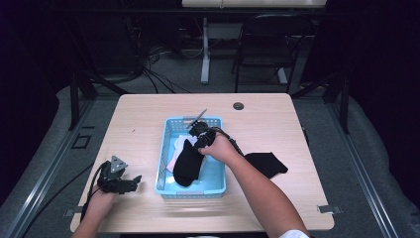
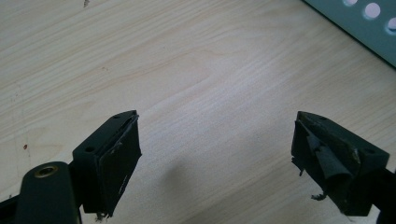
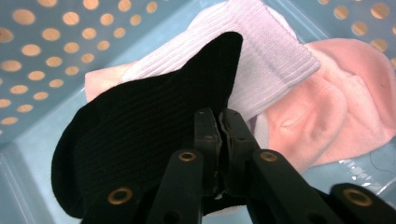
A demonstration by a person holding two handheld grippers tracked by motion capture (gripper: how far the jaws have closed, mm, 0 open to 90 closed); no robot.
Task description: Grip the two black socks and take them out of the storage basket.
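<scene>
No brand, label or writing can be read on any of the things.

The right tongs hang over the blue basket at the middle of the desk, the right hand wrapped round their body and the forearm running in from five o'clock. In the right gripper view the two black jaws stand clenched, pad against pad, over the black sock; whether any of its cloth is nipped between the pads cannot be made out, since the jaw tips cover that spot. In the high view the sock drapes from just under the tongs toward seven o'clock, inside the basket, its lower end near the front wall.

Beneath it lie a white ribbed sock and a pink sock, both partly covered by the black one and by the jaws; the pink one is cut off at the three o'clock edge of that view. A second black sock lies flat on the desk just beside the basket at its three o'clock side, partly hidden behind the right forearm.

The left tongs rest low at the desk's eight o'clock corner, held in the left hand, which enters from the bottom edge. In the left gripper view their jaws stand released, wide apart over bare wood, with worn, frayed pads. A corner of the perforated basket wall shows at one o'clock there.
</scene>
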